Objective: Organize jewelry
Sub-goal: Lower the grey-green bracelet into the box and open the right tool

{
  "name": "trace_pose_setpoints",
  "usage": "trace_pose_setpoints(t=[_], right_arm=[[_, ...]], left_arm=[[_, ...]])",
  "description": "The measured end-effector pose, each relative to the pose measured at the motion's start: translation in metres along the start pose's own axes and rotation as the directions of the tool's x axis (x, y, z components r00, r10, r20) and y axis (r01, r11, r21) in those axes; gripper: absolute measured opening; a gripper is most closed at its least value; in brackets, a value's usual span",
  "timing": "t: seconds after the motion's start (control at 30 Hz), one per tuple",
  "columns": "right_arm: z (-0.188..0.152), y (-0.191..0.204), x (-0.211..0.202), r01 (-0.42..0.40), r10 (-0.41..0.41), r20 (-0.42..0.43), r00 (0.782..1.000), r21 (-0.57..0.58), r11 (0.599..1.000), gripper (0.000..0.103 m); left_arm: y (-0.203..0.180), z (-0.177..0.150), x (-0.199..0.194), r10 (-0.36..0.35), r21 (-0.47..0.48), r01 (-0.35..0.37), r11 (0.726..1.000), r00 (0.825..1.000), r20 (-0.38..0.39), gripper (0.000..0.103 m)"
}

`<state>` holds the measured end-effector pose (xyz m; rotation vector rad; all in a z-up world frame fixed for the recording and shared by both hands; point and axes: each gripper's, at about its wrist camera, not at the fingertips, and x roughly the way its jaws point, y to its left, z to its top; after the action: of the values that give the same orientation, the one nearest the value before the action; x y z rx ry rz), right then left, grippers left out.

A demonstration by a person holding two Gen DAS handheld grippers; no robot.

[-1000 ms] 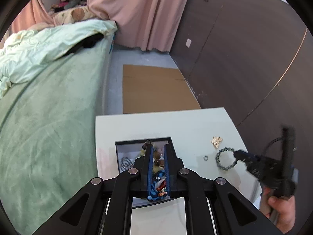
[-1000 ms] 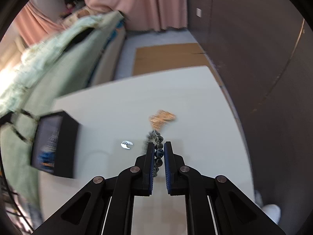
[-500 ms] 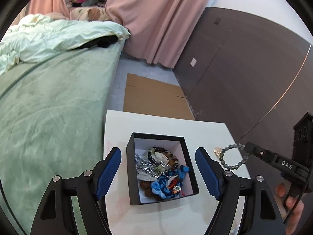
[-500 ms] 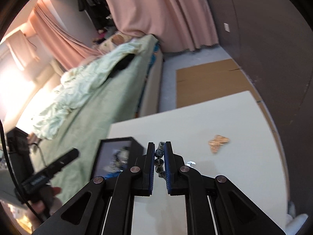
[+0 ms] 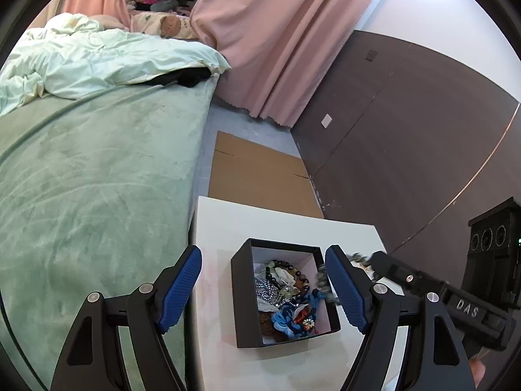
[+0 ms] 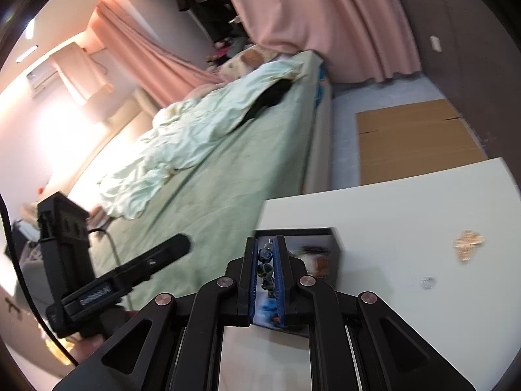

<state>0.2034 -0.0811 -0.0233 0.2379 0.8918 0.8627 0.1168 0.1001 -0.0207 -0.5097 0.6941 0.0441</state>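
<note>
A black jewelry box (image 5: 247, 296) with a white lining stands on the white table (image 5: 280, 221), filled with beaded bracelets, chains and blue cord pieces. My left gripper (image 5: 263, 286) is open above it, one finger on each side. My right gripper (image 6: 266, 270) is shut on a dark bead bracelet (image 6: 265, 268) and holds it over the box's right edge; the bracelet also shows in the left wrist view (image 5: 324, 280). In the right wrist view the box (image 6: 335, 254) lies right behind the fingers.
A gold ornament (image 6: 468, 244) and a small silver ring (image 6: 427, 282) lie on the table to the right of the box. A green bed (image 5: 91, 179) runs along the table's left side. Cardboard (image 5: 257, 176) lies on the floor beyond the table. A dark wall panel (image 5: 407, 150) stands at right.
My left gripper opened and rose above the box. My right gripper lifted the bead bracelet off the table and carried it left to the box.
</note>
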Motion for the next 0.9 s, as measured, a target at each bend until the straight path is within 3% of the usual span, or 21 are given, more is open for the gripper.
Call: trace_pose_setpoints(t=[0.07,0.17,0.6,0.9], right_arm=[[-0.003,0.0,0.008,0.024,-0.024,-0.026,0.999,0.008,1.0,0.013],[-0.008,-0.017,0.01,0.063,-0.059,-0.06,0.996,0.073,0.995,0.053],[-0.014,-0.067,-0.068,0.191,-0.198,0.03,0.98,0.163,0.968,0.054],[-0.02,-0.106,-0.109,0.243,-0.254,0.01,0.967,0.251,0.937,0.054]], left_arm=[[0.002,-0.001,0.0,0.002,-0.006,-0.002,1.0,1.0,-0.003,0.079],[0.002,-0.002,-0.001,-0.011,-0.005,0.011,1.0,1.0,-0.002,0.079],[-0.04,-0.013,-0.003,-0.034,0.081,0.033,0.996,0.999,0.001,0.08],[-0.089,-0.031,0.011,-0.083,0.135,0.09,0.987,0.995,-0.053,0.08]])
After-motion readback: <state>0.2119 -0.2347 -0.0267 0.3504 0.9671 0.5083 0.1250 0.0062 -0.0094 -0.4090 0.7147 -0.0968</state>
